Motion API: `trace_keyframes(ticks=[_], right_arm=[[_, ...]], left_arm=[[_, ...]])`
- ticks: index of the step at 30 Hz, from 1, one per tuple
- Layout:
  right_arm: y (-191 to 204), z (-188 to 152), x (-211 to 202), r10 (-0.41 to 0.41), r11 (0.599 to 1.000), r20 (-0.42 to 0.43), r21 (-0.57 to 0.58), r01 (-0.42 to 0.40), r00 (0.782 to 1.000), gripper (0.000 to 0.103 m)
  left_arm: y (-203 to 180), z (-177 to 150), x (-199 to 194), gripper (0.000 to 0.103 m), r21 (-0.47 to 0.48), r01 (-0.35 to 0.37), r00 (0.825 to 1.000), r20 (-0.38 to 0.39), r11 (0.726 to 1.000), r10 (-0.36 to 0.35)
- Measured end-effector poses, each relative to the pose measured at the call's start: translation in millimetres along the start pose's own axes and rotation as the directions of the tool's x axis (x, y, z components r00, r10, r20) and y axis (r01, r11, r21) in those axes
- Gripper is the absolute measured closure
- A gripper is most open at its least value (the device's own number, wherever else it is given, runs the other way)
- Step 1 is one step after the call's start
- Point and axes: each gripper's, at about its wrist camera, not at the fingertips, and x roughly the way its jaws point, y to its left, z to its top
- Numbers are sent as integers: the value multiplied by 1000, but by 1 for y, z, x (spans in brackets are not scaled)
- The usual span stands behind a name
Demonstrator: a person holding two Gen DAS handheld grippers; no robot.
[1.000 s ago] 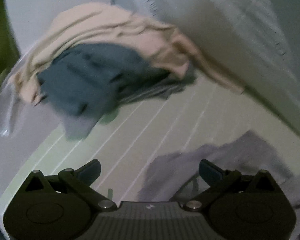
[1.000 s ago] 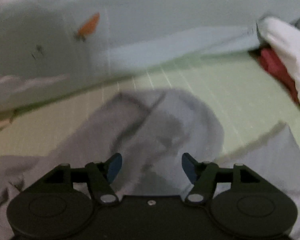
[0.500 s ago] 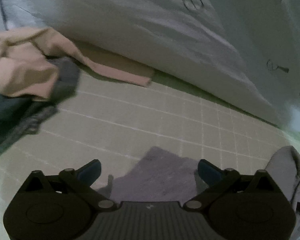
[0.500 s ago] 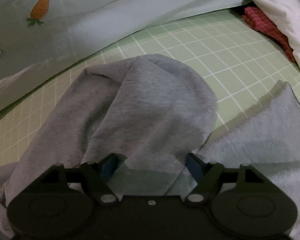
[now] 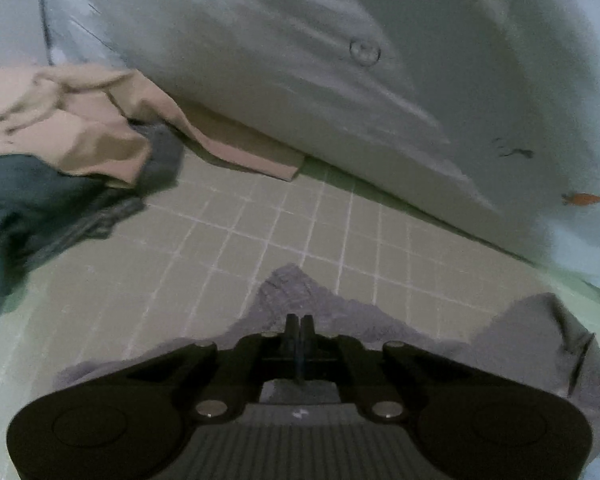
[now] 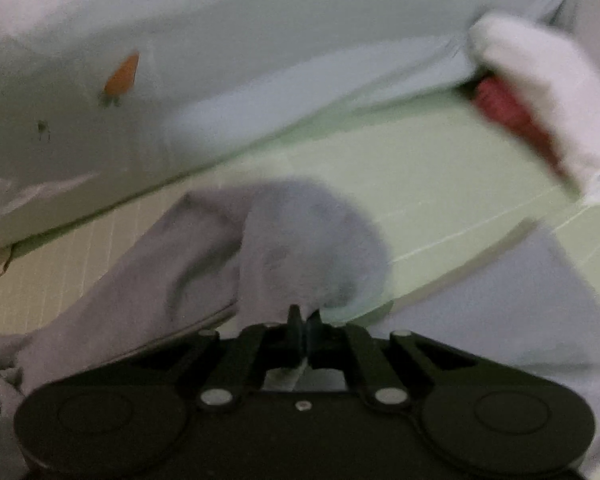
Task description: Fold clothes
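The likeliest failure here is a lost or uneven hold on the grey garment (image 5: pixel 300 304). Each gripper appears to pinch only a narrow bit of soft knit near an edge, so a quick pull or a lift with the two hands out of step could let the fabric slide out of one pinch, and the fold would land crooked. The grey hood (image 6: pixel 311 240) lies bunched and humped on the green checked bedsheet (image 5: pixel 260 232); carried over as it is, it could trap a lump inside the fold. The right-wrist view is blurred, so its exact bite on the cloth is hard to judge.

The left gripper (image 5: pixel 299 322) has its fingers pressed together with no gap, and grey fabric rises in a peak just ahead of the tips, which suggests it pinches the garment's edge. The right gripper (image 6: pixel 300 316) is likewise closed tight, its tips sunk into the base of the hood.

The garment lies spread low across the middle of the sheet, near the person. A loose pile of beige and dark teal clothes (image 5: pixel 60 152) sits at the sheet's far left, against the pale duvet (image 5: pixel 339 80) along the far edge. A red cloth (image 6: pixel 503 108) under a white pillow (image 6: pixel 539 92) lies at the far right
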Motion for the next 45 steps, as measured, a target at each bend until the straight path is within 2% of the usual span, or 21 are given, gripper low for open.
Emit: trace_keyframes(ticks=[3, 6, 8, 12, 14, 18, 20, 22, 25, 28, 31, 33, 37, 39, 41, 43, 45], right_arm=[[-31, -3, -28, -65, 998, 59, 19, 64, 996, 101], [-70, -12, -43, -152, 988, 61, 45, 149, 987, 101], [-96, -23, -45, -196, 979, 28, 60, 194, 980, 101], [-127, -44, -39, -232, 971, -65, 49, 236, 970, 101], [-128, -50, -34, -231, 973, -86, 9, 233, 969, 101], [-122, -49, -32, -218, 975, -84, -60, 214, 972, 100], [-119, -41, -29, -211, 976, -76, -67, 206, 975, 100], [-120, -36, -26, -200, 979, -75, -55, 196, 977, 100], [-120, -29, -21, -197, 980, -67, -23, 196, 978, 99], [-120, -21, -15, -199, 980, -57, 17, 200, 978, 97], [-122, -14, -8, -203, 976, -53, 65, 207, 978, 97], [-122, -12, -3, -214, 972, -63, 89, 219, 975, 97], [-118, -10, 3, -238, 964, -84, 96, 246, 968, 96], [-113, -12, 7, -256, 964, -88, 57, 261, 963, 96], [-110, -13, 9, -265, 962, -96, 34, 269, 959, 96], [-109, -14, 11, -268, 962, -107, 24, 272, 958, 95], [-108, -15, 13, -271, 962, -117, 15, 274, 955, 94]], left_arm=[[6, -30, -22, 103, -26, -23, 1000, -14, 999, 23], [10, -68, -41, 103, -54, -44, 998, -53, 998, 41], [13, -94, -46, 103, -70, -67, 994, -95, 995, 60], [23, -136, -50, 103, -124, -124, 977, -188, 985, 99], [27, -140, -58, 103, -162, -131, 979, -176, 978, 102], [23, -123, -87, 99, -178, -104, 994, -50, 979, 96], [20, -107, -96, 81, -165, -86, 996, 14, 982, 89], [15, -89, -97, 73, -157, -75, 995, 57, 985, 85], [6, -60, -88, 61, -128, -77, 991, 100, 989, 90], [-2, -29, -65, 59, -91, -92, 987, 125, 992, 103], [-5, 4, -39, 58, -66, -78, 988, 131, 995, 86], [-6, 24, -15, 58, -51, -91, 990, 103, 995, 96], [-13, 54, 44, 58, 17, -163, 986, -24, 987, 163], [-10, 52, 70, 58, 35, -180, 977, -111, 983, 183], [-8, 41, 85, 58, 34, -170, 967, -186, 985, 173], [-10, 28, 88, 58, 51, -136, 965, -218, 989, 144], [-19, 14, 80, 57, 88, -102, 969, -215, 991, 119]])
